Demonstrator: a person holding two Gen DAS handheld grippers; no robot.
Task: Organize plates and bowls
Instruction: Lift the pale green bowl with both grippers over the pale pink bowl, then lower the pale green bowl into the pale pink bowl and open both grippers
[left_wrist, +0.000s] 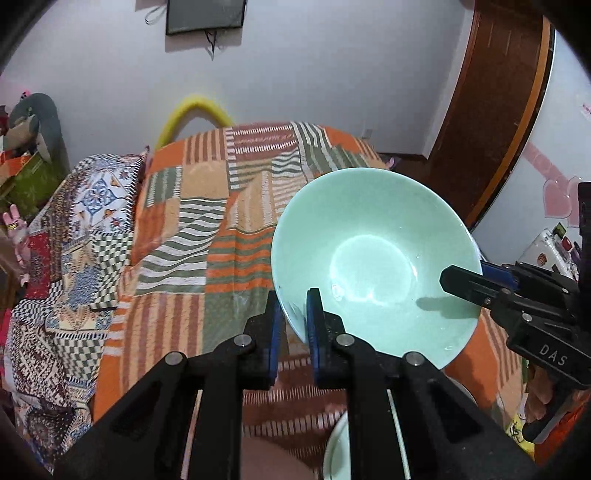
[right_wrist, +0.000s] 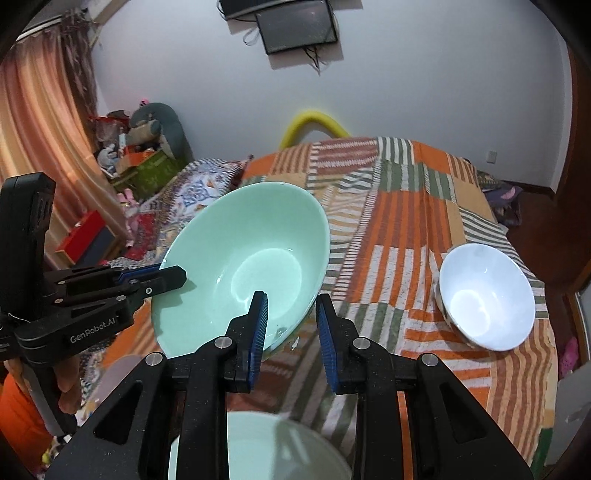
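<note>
A large pale green bowl (left_wrist: 369, 236) hangs tilted above the bed, held at its rim from two sides. My left gripper (left_wrist: 294, 295) is shut on the near rim, one blue pad inside the wall and one outside. My right gripper (left_wrist: 448, 277) bites the rim from the right. In the right wrist view, the right gripper (right_wrist: 291, 297) is shut on the near edge of the same green bowl (right_wrist: 240, 240), and the left gripper (right_wrist: 181, 275) clamps its left rim. A white bowl (right_wrist: 487, 299) sits on the bed to the right.
Another pale green dish (right_wrist: 258, 443) lies right below the grippers, partly hidden by them. An orange striped patchwork blanket (right_wrist: 406, 221) covers the bed. Toys and boxes (right_wrist: 140, 155) are piled by the curtain at the left, and a wooden door (left_wrist: 491, 110) stands at the right.
</note>
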